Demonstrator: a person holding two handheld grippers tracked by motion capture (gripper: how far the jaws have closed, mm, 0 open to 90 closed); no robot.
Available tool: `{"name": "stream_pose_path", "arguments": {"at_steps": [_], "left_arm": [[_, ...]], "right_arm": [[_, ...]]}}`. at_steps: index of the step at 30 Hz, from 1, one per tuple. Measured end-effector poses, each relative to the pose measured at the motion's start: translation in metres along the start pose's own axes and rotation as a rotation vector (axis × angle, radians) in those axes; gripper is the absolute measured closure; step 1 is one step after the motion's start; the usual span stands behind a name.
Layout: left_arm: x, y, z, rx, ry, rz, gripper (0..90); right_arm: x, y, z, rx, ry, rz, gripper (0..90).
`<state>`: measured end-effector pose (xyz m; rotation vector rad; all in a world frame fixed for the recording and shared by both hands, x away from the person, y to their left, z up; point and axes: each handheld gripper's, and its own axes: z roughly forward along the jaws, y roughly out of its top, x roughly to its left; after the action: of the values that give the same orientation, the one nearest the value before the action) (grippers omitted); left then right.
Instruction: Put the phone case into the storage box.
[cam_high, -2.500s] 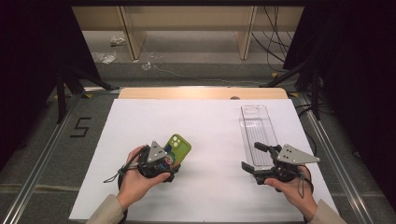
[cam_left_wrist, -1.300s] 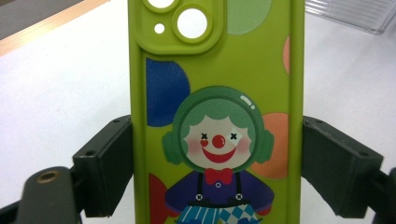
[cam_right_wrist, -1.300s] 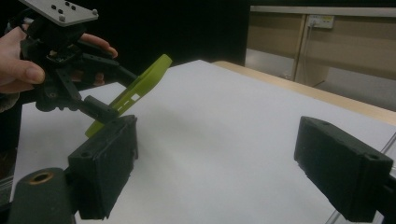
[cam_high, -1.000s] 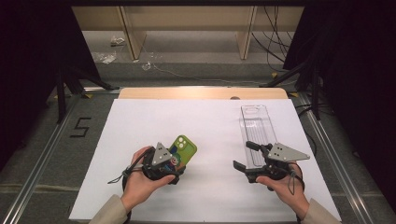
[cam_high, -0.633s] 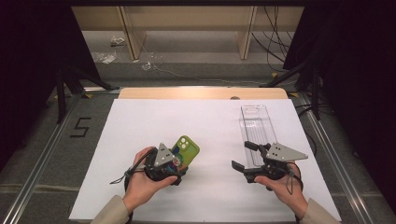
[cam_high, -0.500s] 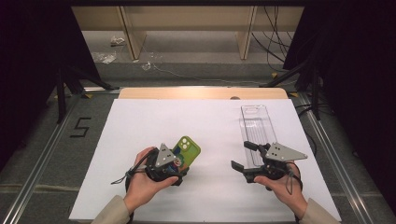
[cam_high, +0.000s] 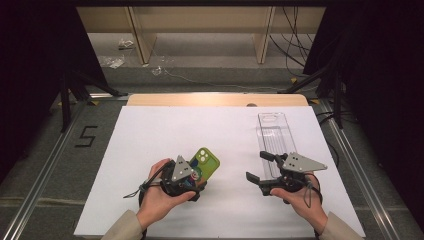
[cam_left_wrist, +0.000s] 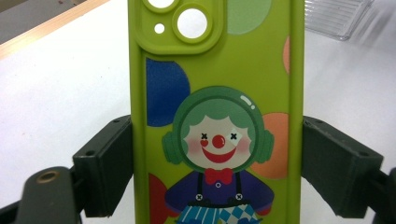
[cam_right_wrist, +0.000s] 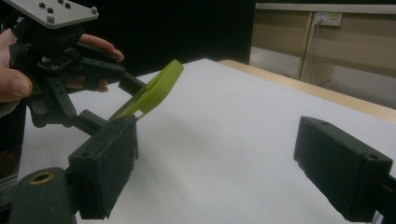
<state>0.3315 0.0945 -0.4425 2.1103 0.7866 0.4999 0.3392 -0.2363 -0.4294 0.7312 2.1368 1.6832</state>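
Note:
A lime-green phone case (cam_high: 207, 161) with a clown picture and coloured dots (cam_left_wrist: 217, 70) sits between the jaws of my left gripper (cam_high: 196, 178), which press on its two long edges. The right gripper view shows the case (cam_right_wrist: 156, 88) lifted off the sheet, its camera end tilted up and away from the left gripper (cam_right_wrist: 105, 79). My right gripper (cam_high: 256, 165) stands open to the right of the case with its jaws toward it. In its own view the right gripper (cam_right_wrist: 224, 158) has only white sheet between its jaws.
A clear plastic tray (cam_high: 275, 132) lies on the white sheet (cam_high: 165, 130) at the right, just beyond the right gripper; its corner is in the left gripper view (cam_left_wrist: 338, 16). A wooden table edge (cam_high: 215, 100) runs along the far side.
The left hand has drifted slightly toward the middle with the case still in its grip. The right gripper has shifted a little to the left, toward the case.

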Motion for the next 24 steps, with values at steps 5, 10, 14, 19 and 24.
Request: {"name": "stream_pose_path", "arguments": {"at_steps": [5,10,14,19,24], "left_arm": [[-0.0023,0.0009,0.0007,-0.001,-0.004,0.005,16.2],[-0.0051,0.0012,0.0021,-0.002,-0.009,0.008,16.2],[-0.0062,0.0017,0.0027,-0.003,-0.013,0.012,16.2],[-0.0080,0.0022,0.0032,-0.003,-0.015,0.016,16.2],[-0.0101,0.0026,0.0040,-0.004,-0.020,0.020,16.2]], "right_arm": [[0.0005,0.0003,0.0010,0.000,0.002,0.001,14.9],[0.0010,0.0002,0.0019,0.004,0.004,0.001,15.1],[0.0012,0.0004,0.0025,0.005,0.004,0.003,15.1],[0.0016,0.0005,0.0035,0.005,0.004,0.002,15.2],[0.0018,0.0005,0.0044,0.007,0.006,0.003,15.2]]}}
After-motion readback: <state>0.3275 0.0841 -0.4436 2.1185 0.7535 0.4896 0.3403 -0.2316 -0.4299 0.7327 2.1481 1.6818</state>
